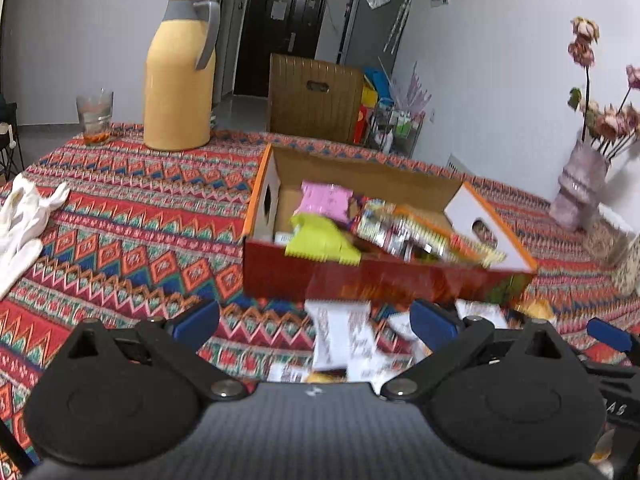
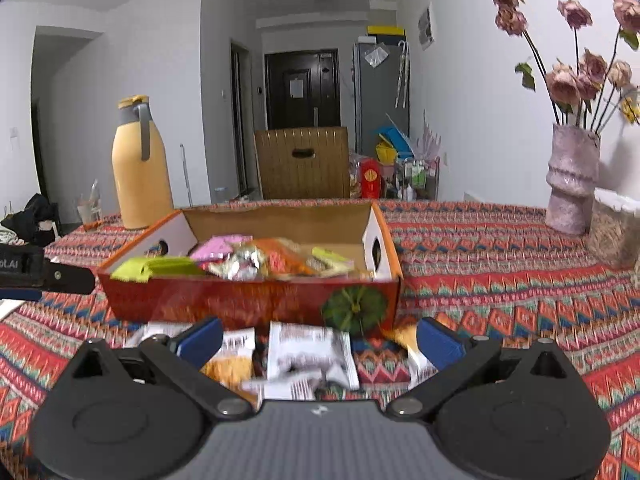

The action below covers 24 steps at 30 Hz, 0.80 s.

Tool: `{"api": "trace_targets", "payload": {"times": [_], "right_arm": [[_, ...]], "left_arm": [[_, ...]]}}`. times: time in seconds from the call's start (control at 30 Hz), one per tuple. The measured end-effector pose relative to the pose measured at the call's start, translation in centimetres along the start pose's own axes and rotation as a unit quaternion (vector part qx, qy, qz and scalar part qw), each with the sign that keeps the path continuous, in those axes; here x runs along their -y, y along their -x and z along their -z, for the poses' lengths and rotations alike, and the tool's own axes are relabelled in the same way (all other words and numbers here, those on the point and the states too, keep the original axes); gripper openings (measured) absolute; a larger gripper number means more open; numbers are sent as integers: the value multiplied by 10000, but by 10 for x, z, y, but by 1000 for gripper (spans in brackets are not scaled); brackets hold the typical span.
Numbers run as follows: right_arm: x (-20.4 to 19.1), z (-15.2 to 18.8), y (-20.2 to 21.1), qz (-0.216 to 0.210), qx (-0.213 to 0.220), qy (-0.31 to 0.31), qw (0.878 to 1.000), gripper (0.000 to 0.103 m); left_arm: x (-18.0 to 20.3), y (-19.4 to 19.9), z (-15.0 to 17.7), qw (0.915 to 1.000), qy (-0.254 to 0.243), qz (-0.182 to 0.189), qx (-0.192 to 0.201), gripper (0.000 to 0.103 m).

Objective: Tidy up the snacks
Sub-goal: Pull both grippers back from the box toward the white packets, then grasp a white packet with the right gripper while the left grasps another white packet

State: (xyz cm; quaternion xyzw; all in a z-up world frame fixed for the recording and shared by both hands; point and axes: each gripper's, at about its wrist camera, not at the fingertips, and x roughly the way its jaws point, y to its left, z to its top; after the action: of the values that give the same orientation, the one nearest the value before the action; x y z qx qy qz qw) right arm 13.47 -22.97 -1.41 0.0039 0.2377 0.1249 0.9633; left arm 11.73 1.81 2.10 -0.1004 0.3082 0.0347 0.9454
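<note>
I'm between picks: the open red cardboard box [image 2: 248, 304] already holds a heap of bright packets, and white-wrapped snack packets [image 2: 308, 352] lie loose on the patterned tablecloth [image 2: 500, 280] just before it. My right gripper [image 2: 318, 340] hovers low with jaws spread, nothing held, so next I'd drop and close on one; my left gripper [image 1: 314, 320] hangs alongside, likewise spread and empty.

- Left of the red snack box [image 2: 248, 300], at the frame's edge, the other claw's black body [image 2: 24, 266] carries white letters, partly cut off, reading "ot.AI".
- Print on the white snack packets [image 2: 308, 354] is too blurred to read.
</note>
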Motion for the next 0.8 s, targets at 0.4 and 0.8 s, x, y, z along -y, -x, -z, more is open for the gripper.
{"api": "trace_targets", "payload": {"times": [0.4,0.8], "right_arm": [[-1,30,-6,-54,-586,65,9982,103],[-8,20,-40,-89,-981,117,9951,85]], "left_arm": [[-19,-14,36,9998,19,5,-186,103],[-23,-21,45,9998,67,118,-163,103]]}}
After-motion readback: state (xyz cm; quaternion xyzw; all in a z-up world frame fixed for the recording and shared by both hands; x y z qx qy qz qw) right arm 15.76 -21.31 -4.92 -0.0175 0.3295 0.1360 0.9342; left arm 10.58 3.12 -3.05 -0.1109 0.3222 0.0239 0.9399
